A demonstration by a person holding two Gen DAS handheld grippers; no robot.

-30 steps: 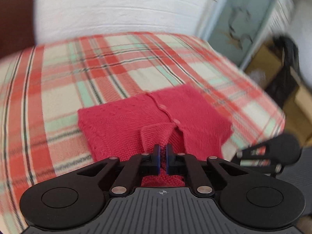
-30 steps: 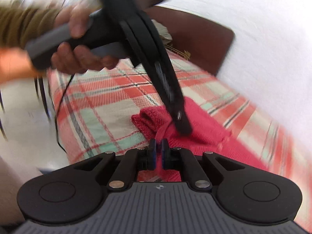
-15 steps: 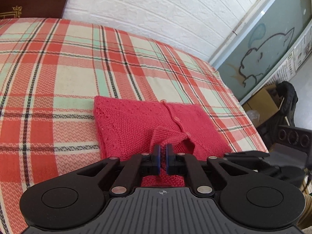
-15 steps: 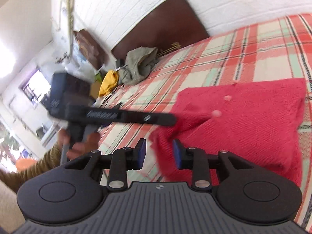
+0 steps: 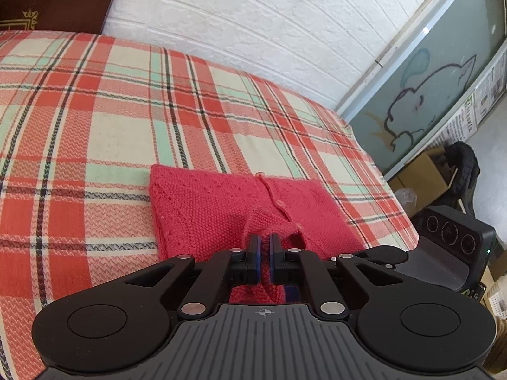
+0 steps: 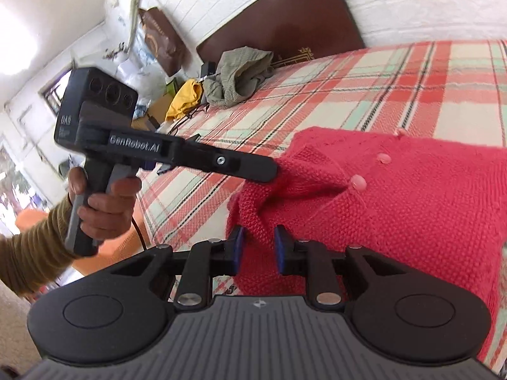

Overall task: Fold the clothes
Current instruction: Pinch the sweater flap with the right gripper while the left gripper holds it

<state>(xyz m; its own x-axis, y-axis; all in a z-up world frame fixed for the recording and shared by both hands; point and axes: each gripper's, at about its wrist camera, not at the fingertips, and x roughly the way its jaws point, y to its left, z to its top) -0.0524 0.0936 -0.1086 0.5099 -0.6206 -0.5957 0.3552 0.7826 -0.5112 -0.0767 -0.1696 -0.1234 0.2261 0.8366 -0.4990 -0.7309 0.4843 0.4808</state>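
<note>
Red knit cardigan lies folded on the plaid bed, near its front edge; left gripper has its fingers clamped on a raised fold of the cardigan; right gripper has fingers closing around the cardigan's near corner, contact unclear, probably not pressing; olive garment well apart by the brown headboard.

Brown headboard behind plaid blanket, white brick wall.

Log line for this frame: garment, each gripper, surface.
garment: red knit cardigan, folded | left gripper: shut on cardigan flap | right gripper: closing, cardigan edge between jaws, not pinched | surface: plaid bedspread
</note>
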